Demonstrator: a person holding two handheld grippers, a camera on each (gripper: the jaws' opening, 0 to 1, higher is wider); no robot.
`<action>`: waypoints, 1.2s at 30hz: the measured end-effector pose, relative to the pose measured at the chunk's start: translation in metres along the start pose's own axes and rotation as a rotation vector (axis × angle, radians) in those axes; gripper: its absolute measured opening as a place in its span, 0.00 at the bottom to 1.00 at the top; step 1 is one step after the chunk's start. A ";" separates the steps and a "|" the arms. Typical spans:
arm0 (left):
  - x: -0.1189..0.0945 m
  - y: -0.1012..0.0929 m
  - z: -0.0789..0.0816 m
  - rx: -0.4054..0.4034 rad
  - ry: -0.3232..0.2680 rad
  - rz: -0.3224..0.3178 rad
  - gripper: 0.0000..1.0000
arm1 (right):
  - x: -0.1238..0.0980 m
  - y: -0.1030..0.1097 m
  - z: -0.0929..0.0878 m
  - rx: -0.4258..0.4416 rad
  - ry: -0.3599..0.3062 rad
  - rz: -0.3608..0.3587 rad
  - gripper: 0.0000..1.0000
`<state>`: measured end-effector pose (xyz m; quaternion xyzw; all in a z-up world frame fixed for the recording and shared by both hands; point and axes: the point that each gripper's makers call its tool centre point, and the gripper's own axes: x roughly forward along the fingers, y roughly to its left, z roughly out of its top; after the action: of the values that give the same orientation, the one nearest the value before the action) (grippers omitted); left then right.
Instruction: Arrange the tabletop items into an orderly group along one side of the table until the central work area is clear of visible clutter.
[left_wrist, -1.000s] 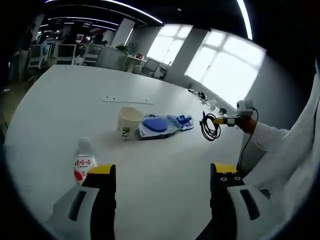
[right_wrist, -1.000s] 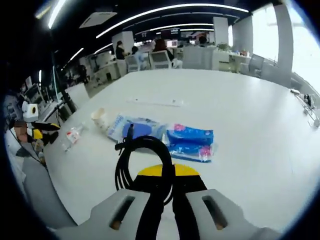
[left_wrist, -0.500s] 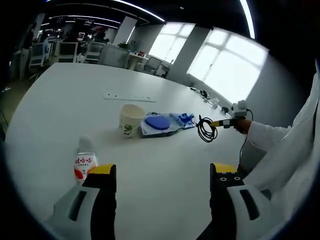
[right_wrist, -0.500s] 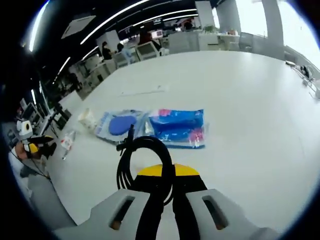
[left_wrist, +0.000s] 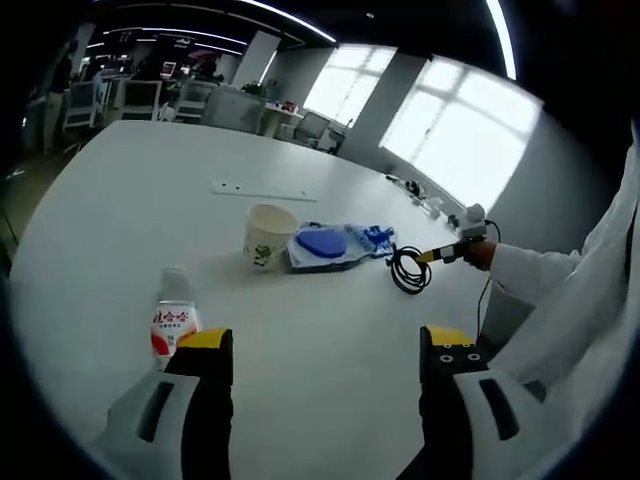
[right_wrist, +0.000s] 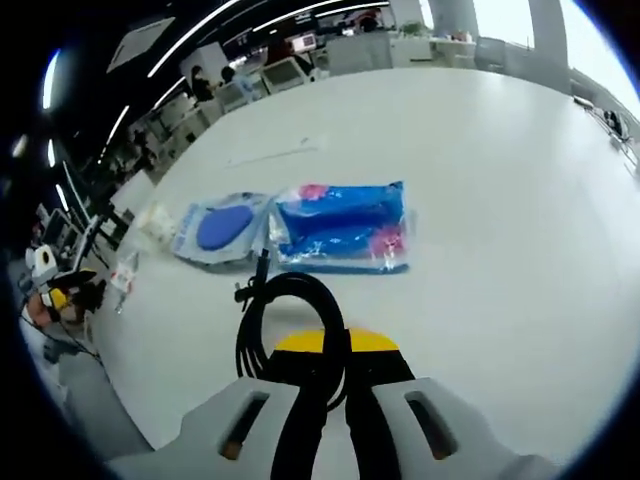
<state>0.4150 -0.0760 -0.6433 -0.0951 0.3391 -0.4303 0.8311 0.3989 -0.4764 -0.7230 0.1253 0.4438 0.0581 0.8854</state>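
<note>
Clamping a coiled black cable (right_wrist: 290, 325), the right gripper (right_wrist: 322, 400) has its jaws closed on the lower part of the loop, with the coil standing up from the jaws toward 12 o'clock and a short plug end jutting out at about 11 o'clock. In the left gripper view the same right gripper (left_wrist: 452, 250) comes in from 3 o'clock, held by a hand in a white sleeve (left_wrist: 540, 285), and the cable (left_wrist: 407, 270) hangs below it, just above the white bench (left_wrist: 130, 200).

The left gripper (left_wrist: 325, 385) has its jaws set wide apart with nothing between them. At its 10 o'clock a small plastic bottle (left_wrist: 173, 318) with a red and white label lies on the bench, cap end pointing toward 12 o'clock; its lower end is hidden behind the left jaw. Farther out at 12 o'clock stands a paper cup (left_wrist: 268, 236), upright, mouth up. Just beside it at 3 o'clock lies a clear packet with a blue oval pad (left_wrist: 325, 246).

In the right gripper view that packet (right_wrist: 222, 230) lies flat, touching a blue and pink wrapped pack (right_wrist: 345, 228) whose long axis runs from 9 to 3 o'clock. The cup (right_wrist: 157, 220) and bottle (right_wrist: 124, 274) are small and blurred near 9 o'clock.
</note>
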 end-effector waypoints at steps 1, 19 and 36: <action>0.000 0.000 0.000 -0.001 0.001 0.000 0.78 | 0.000 -0.001 0.000 0.003 0.002 0.000 0.01; 0.002 0.005 -0.004 -0.010 0.007 0.006 0.77 | 0.014 -0.009 -0.015 0.041 0.076 -0.006 0.03; 0.003 0.005 -0.004 -0.015 0.002 0.008 0.77 | 0.022 -0.020 -0.020 -0.033 0.118 -0.062 0.04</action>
<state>0.4168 -0.0746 -0.6493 -0.0996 0.3436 -0.4243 0.8319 0.3956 -0.4873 -0.7572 0.0934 0.4979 0.0452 0.8610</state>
